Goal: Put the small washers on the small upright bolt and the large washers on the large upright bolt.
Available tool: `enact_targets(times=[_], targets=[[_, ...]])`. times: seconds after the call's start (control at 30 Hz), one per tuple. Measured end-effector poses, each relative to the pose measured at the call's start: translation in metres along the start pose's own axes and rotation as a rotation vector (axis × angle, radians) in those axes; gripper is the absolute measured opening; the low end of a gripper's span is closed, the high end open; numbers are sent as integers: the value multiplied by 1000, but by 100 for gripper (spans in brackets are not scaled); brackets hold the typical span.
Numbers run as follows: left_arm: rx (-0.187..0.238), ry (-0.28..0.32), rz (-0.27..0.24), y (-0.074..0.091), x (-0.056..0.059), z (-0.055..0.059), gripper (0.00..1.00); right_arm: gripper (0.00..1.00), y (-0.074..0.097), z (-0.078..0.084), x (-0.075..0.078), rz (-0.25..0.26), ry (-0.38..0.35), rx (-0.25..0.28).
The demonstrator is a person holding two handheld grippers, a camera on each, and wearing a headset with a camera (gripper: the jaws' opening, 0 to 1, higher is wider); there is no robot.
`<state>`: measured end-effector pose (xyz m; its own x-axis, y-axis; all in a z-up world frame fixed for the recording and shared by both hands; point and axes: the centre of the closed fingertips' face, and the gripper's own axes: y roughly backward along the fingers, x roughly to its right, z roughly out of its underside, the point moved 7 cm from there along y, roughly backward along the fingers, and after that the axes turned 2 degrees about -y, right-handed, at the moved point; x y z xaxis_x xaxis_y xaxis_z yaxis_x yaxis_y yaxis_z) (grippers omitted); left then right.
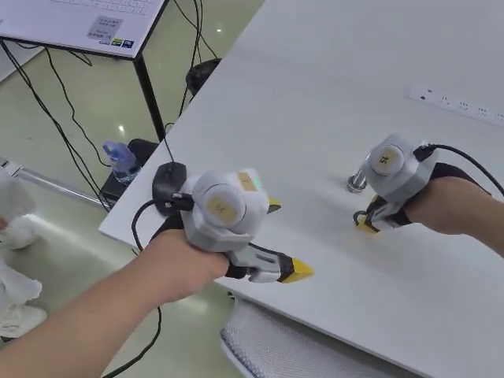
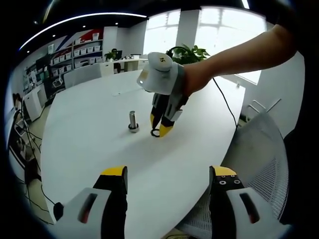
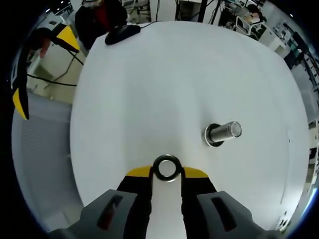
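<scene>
With the right gripper (image 3: 167, 173) clamped on a washer (image 3: 156, 168) at its tips and the upright bolt (image 3: 225, 132) near, ahead and to its right (the left gripper (image 2: 169, 172) idles, jaws apart), the carry seems in hand; next, centre the hole over the bolt's top and release.

Washer (image 3: 167, 168), perhaps large, in right gripper (image 3: 167, 174)

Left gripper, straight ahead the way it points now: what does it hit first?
Most likely the right gripper, whose fingers hold a washer near the tabletop. The upright bolt stands just beside that line. Depth is hard to judge.
</scene>
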<state>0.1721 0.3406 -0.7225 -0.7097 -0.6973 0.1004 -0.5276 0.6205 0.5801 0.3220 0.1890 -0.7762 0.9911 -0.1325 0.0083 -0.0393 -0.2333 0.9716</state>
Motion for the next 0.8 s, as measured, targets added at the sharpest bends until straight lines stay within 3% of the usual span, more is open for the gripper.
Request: enact_targets(times=[0.37,0.8], targets=[[-7,-10,-2,-3,2,-6,66,21,20,14,23,15,-26,5],[-14,-9,-9,-6,4,-7,66,21,33,4,48,30,-39,26]])
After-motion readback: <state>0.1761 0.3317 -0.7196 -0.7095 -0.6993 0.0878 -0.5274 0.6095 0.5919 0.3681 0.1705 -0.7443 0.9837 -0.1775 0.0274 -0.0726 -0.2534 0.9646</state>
